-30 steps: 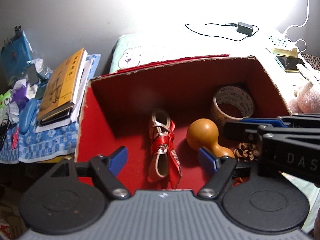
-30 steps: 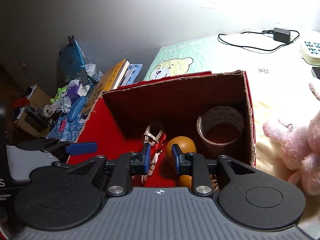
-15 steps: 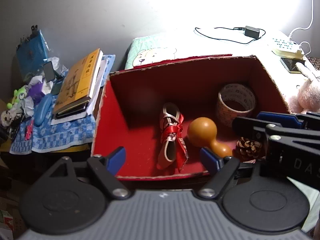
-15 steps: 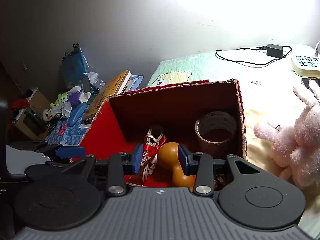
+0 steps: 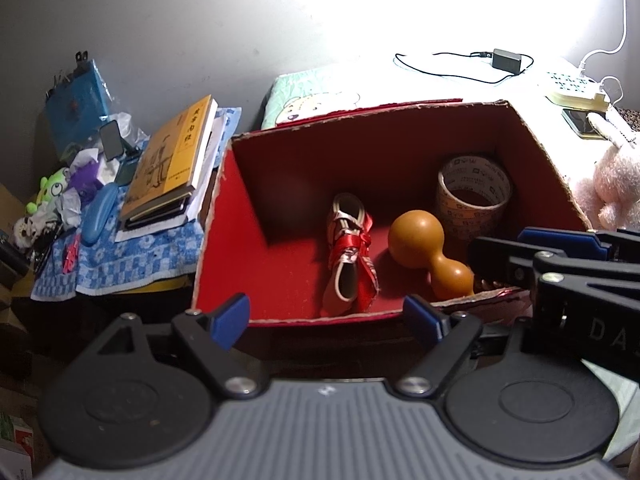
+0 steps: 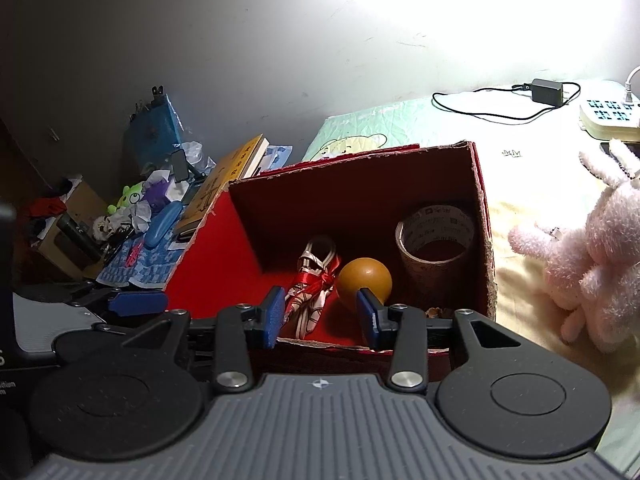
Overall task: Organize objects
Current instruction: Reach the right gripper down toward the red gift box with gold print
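Left wrist view shows my left claw (image 5: 326, 314) spread wide with nothing between its blue pads, held above and just short of the near rim of the red box (image 5: 248, 216). My right claw (image 6: 322, 316) is about half open and also holds nothing; in its own view the pads frame the near rim of the box, clear of everything inside.

As I judge it, the sorting is well along. The box sits on the bed and already holds four things. A ribbon-tied bundle (image 5: 350, 252) lies near the middle of the floor. Just right of it a wooden gourd (image 5: 430, 252) lies on its side, its bigger bulb towards the far wall. A roll of tape (image 5: 474, 196) stands in the far right corner, hollow side up. A pine cone (image 6: 438, 313) is tucked in the near right corner, mostly hidden behind my right claw.

What may remain is outside the box. A pink plush rabbit (image 6: 592, 256) lies on the bed to the right, apart from the box. A charger (image 6: 546, 91), a power strip (image 6: 610, 118) and a phone (image 5: 580, 120) lie at the far end of the bed. On the cluttered worktop to the left sit a stack of books (image 5: 172, 168) and small toys. Whether any of these belong in the box I cannot tell.
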{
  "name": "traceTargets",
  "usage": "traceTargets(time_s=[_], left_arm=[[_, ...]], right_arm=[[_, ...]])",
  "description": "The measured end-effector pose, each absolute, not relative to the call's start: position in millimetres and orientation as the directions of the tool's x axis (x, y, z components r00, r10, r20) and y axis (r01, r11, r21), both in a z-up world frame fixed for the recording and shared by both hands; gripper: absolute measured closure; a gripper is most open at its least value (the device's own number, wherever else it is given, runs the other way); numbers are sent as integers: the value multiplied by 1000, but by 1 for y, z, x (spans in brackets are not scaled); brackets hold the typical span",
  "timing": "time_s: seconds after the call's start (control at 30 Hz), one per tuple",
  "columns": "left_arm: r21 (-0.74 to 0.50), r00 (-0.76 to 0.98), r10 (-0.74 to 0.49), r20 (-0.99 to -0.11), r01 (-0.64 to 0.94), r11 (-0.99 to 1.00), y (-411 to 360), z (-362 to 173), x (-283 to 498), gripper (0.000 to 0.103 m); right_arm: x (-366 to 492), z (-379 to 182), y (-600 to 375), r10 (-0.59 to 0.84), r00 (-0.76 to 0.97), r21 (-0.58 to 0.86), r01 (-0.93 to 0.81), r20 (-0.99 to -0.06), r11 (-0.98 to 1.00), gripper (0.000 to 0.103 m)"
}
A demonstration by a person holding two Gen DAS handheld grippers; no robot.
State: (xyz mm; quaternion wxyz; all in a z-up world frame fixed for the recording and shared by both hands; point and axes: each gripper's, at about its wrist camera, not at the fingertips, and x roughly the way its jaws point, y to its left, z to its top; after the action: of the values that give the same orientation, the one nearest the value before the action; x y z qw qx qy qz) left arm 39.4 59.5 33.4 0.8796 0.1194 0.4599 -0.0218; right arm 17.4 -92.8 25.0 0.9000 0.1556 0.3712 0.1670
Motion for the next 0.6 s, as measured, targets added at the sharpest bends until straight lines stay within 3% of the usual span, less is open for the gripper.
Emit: traceTargets(time_s=[0.6], left_arm=[[167,523,58,-851,163,973,52,14,19,10]], right_arm=[[-3,12,-93,455,617,445,-183,-642,877,60]])
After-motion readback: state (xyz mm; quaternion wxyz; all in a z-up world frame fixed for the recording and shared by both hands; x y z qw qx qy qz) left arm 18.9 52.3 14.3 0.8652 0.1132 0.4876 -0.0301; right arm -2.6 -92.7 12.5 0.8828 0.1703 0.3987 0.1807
